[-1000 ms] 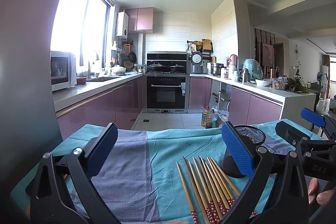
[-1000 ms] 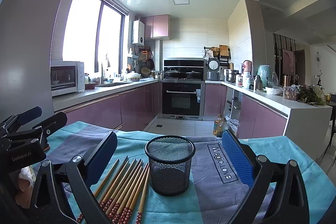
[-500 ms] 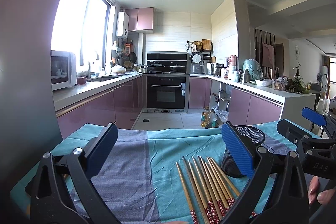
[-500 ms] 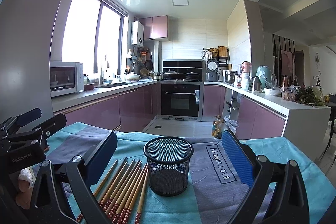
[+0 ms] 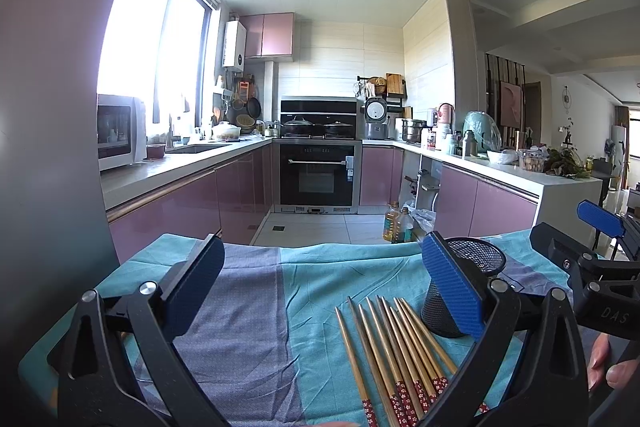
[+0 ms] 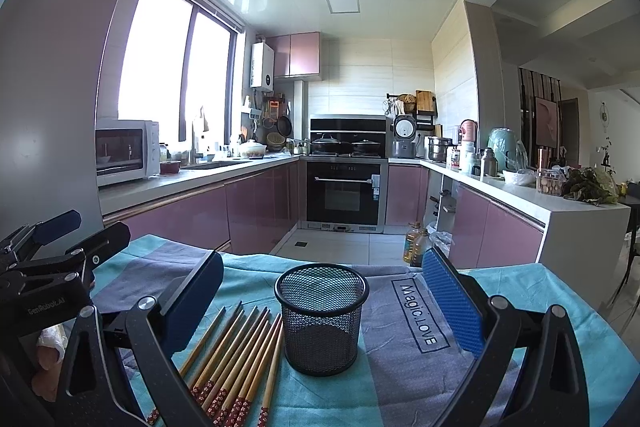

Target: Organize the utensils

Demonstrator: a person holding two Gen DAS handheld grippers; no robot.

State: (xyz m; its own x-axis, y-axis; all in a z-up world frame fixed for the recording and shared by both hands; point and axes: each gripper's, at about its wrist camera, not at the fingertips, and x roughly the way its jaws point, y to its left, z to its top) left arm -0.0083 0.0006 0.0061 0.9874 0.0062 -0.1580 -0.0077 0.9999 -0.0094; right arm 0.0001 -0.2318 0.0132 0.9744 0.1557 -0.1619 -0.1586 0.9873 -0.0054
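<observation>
In the left wrist view, your left gripper (image 5: 324,291) hangs with its blue-padded jaws spread wide and empty over the teal and grey tablecloth (image 5: 248,307); the wooden chopsticks with red patterned ends (image 5: 394,351) lie fanned at lower centre, just left of the black wire-mesh cup (image 5: 464,291). In the right wrist view, your right gripper (image 6: 324,301) is equally wide and empty, the mesh cup (image 6: 321,319) standing upright at centre between its fingers, the chopsticks (image 6: 236,355) just beside it at lower left.

The decorated ends of the chopsticks (image 5: 394,355) are cut off by the bottom edge in both views. Part of the mesh cup (image 5: 466,291) is hidden behind the left gripper's (image 5: 324,291) blue pad in the left view. Only fingertips of the hand (image 5: 608,367) can be seen at the frame's edge.
</observation>
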